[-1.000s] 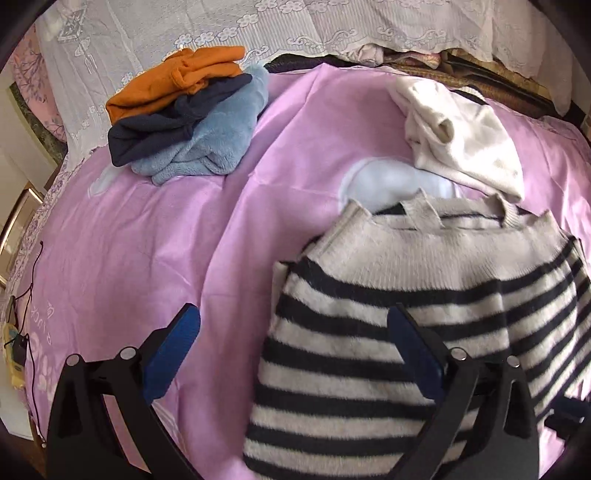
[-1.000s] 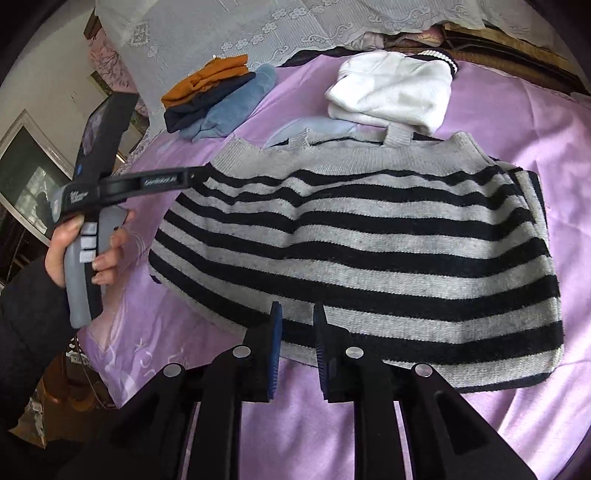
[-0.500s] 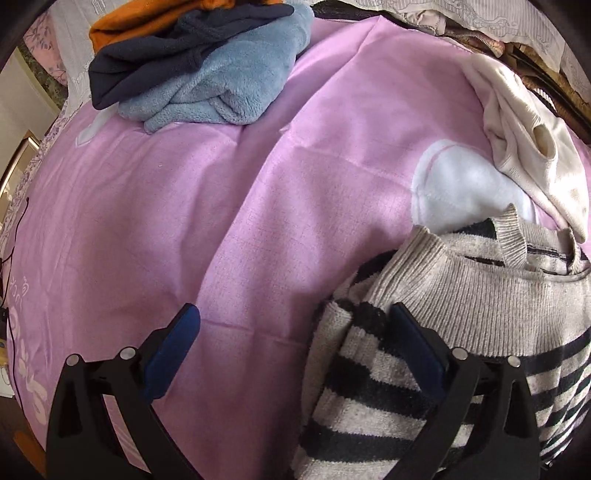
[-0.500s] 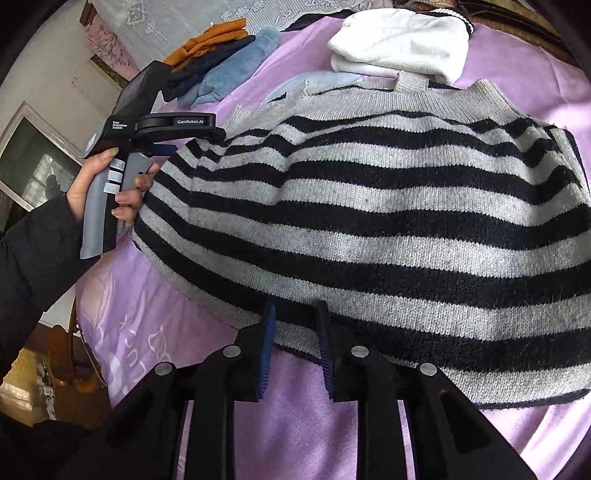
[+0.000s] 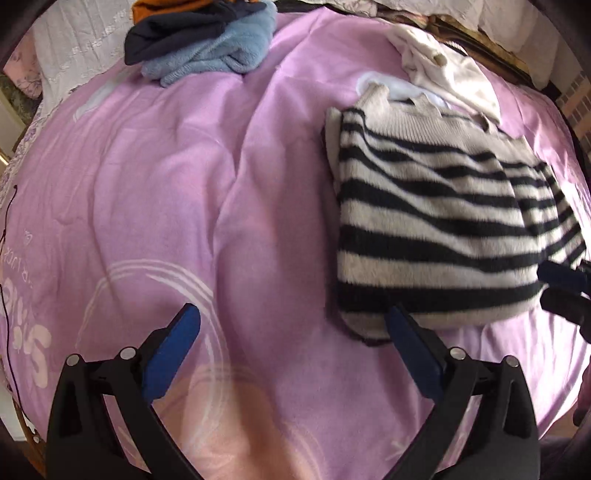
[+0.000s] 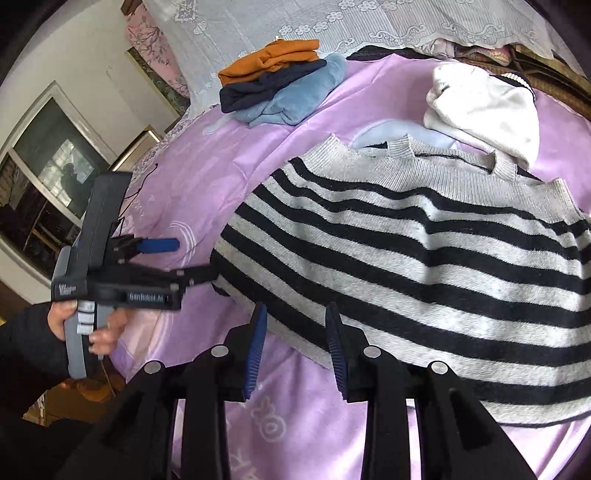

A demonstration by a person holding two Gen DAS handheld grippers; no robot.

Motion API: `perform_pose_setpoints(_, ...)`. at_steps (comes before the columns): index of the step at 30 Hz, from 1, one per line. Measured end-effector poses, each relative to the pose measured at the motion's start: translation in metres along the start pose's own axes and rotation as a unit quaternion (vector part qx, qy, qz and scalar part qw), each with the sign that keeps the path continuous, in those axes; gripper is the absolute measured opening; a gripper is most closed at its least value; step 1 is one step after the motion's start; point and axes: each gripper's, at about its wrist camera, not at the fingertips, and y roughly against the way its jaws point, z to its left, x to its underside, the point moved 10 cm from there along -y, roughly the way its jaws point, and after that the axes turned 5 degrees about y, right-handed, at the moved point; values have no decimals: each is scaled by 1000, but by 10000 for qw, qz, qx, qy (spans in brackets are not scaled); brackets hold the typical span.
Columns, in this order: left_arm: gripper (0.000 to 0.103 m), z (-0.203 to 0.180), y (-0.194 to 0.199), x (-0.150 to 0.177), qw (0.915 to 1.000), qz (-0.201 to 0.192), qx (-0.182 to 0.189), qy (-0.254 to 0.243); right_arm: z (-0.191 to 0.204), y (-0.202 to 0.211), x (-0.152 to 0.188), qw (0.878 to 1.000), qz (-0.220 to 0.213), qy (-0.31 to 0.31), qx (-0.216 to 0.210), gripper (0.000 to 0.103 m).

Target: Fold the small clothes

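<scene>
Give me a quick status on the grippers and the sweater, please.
Left gripper open, empty. Right gripper opening, sweater hem between pads. Striped sweater flat on bed. Nothing in the way.

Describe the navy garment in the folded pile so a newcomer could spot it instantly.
Start at the pink bedspread and look to its far corner by the white lace cover, where a small folded pile sits. The navy garment is the middle layer, sandwiched between the orange piece on top and the fluffy light blue one underneath.

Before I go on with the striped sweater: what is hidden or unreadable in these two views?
- Striped sweater, sleeves: folded under or cut off by the right edge, right wrist view.
- Right gripper, jaws opening: hem between them, contact unclear.
- Left wrist view: motion blur.
- Cream garment: bunched, type unclear.
</scene>
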Motion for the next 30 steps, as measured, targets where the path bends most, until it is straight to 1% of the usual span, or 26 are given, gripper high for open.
perform_pose_setpoints(1,98,-4,-7,6,9999,73,70,-120,-1,-10,4,9998,91,-171,90,40)
perform_pose_setpoints(3,99,-7,-23,15,9992,265,167,-264,-12,-34,18,9970,391,-471,473,40)
perform_pose_setpoints(4,99,-8,-30,19,9988,351,177,-304,-15,-39,23,9960,425,-615,489,40)
perform_pose_setpoints(5,99,-8,-31,20,9986,313,155,-392,-17,-37,22,9957,358,-703,485,38)
perform_pose_setpoints(6,99,-9,-28,20,9984,255,120,-484,-18,-32,22,9951,390,-751,509,36)
perform_pose_setpoints(7,99,-9,-23,19,9984,187,95,-521,-18,-23,17,9950,360,-775,514,36)
perform_pose_setpoints(10,99,-6,0,12,9991,-147,191,-344,-26,11,1,9963,-11,-678,528,41)
perform_pose_setpoints(13,99,-12,26,-6,9978,-600,124,-244,-57,35,2,9940,-182,-908,585,42)
perform_pose_setpoints(15,99,-29,37,-24,9962,-824,91,-264,-84,52,10,9904,-294,-1162,690,42)
perform_pose_setpoints(17,99,-58,39,-38,9950,-912,147,-378,-107,72,16,9854,-550,-1438,732,42)
perform_pose_setpoints(19,99,-87,35,-50,9936,-980,4,-567,-129,92,21,9785,-812,-1711,813,42)
perform_pose_setpoints(21,99,-110,28,-65,9928,-973,-79,-701,-148,107,24,9720,-1026,-1960,787,42)
perform_pose_setpoints(23,99,-130,15,-71,9943,-826,-4,-668,-159,114,26,9680,-1149,-2109,725,43)
perform_pose_setpoints(24,99,-140,8,-72,9954,-717,79,-631,-161,114,24,9687,-1148,-2076,734,43)
perform_pose_setpoints(26,99,-157,-9,-70,9968,-490,127,-622,-164,114,23,9701,-1129,-1936,929,42)
perform_pose_setpoints(27,99,-164,-16,-68,9965,-459,93,-689,-168,114,24,9685,-1155,-1969,994,42)
perform_pose_setpoints(28,99,-170,-23,-66,9956,-453,-20,-817,-174,116,26,9646,-1226,-2104,1015,43)
perform_pose_setpoints(29,99,-173,-31,-65,9944,-456,-181,-937,-183,119,31,9588,-1299,-2299,1049,49)
perform_pose_setpoints(30,99,-173,-36,-63,9939,-478,-230,-964,-194,123,37,9517,-1369,-2508,1123,55)
